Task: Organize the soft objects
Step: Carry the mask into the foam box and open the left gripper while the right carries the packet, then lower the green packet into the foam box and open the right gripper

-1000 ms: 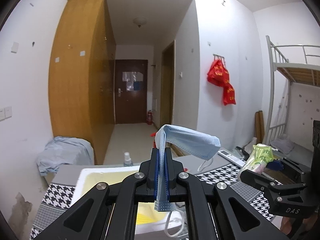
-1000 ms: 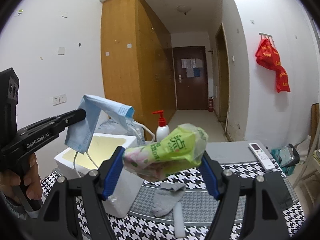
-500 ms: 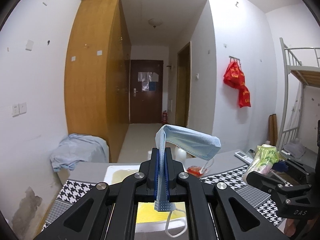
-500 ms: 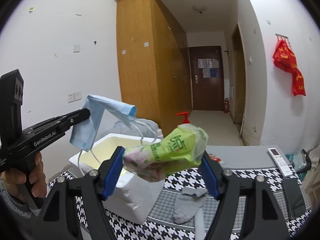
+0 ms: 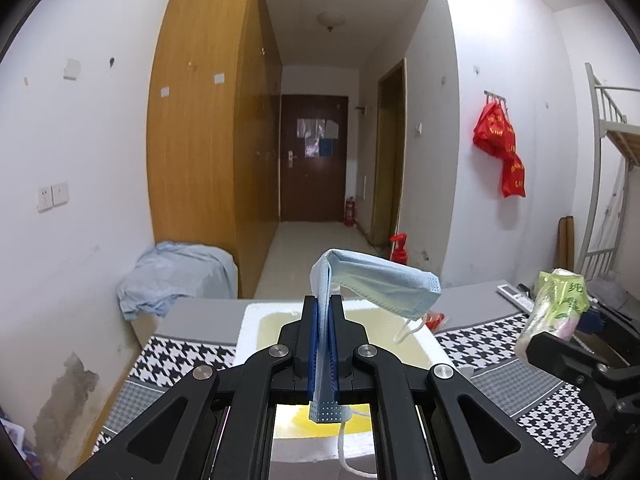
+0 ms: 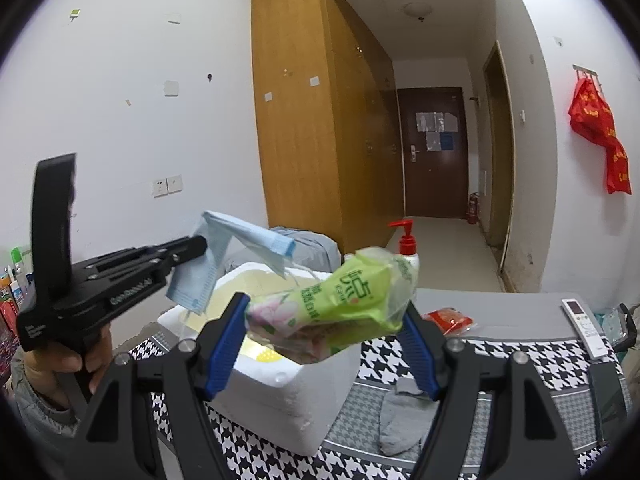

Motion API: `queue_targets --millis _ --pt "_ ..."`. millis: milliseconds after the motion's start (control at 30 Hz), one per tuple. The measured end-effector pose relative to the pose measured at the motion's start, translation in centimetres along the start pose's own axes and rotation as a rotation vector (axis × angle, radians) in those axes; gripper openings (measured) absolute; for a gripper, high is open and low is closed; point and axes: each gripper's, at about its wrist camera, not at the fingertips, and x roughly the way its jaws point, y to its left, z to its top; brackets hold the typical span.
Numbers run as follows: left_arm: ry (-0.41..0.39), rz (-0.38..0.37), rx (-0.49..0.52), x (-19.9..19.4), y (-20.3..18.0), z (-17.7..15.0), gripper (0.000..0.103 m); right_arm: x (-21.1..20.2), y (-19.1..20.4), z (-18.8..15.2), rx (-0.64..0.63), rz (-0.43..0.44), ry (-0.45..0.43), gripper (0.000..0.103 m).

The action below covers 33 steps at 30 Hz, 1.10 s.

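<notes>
the blue face mask (image 5: 384, 288) is pinched flat between the closed blue pads of the left gripper (image 5: 324, 344), its free half folded over to the right and an ear loop dangling, above the open white foam box (image 6: 280, 396). the green tissue pack (image 6: 340, 304) is clamped across its ends by the right gripper (image 6: 326, 344), jaws spread wide around it, over the box's right side. the box sits on the houndstooth tabletop (image 6: 532, 364); a grey sock (image 6: 400, 420) lies just right of it, a remote (image 6: 582, 326) near the right edge.
</notes>
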Motion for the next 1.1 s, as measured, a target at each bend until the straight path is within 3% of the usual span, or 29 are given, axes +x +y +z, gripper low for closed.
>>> queue_targets --millis 467,500,567,600,633,700,833,1100 --pt "0.106 -0.008 0.016 3.6 -0.2 -0.9 0.008 1.1 0.1 0.1 0.002 -0.021 0.024 0.076" --pt "0.109 -0.006 0.017 3.7 -0.2 -0.9 0.013 1.3 0.1 0.0 0.002 -0.023 0.028 0.076" --pt "0.11 -0.011 0.02 3.8 -0.2 -1.0 0.042 1.7 -0.1 -0.1 0.008 -0.025 0.037 0.076" --pt "0.105 -0.011 0.011 3.6 0.0 -1.0 0.067 1.8 -0.3 0.0 0.012 -0.028 0.04 0.076" --pt "0.087 -0.016 -0.008 3.3 0.4 -1.0 0.079 2.0 -0.5 0.0 0.017 -0.031 0.044 0.076" --pt "0.065 -0.014 -0.025 2.5 0.7 -0.9 0.082 2.2 -0.6 0.1 0.023 -0.032 0.049 0.076" --pt "0.029 -0.008 -0.034 1.5 1.1 -1.0 0.101 2.5 -0.2 0.2 0.02 -0.033 0.057 0.076" --pt "0.014 0.045 -0.024 0.1 1.9 -1.7 0.102 2.9 0.6 0.5 0.0 -0.037 0.058 0.076"
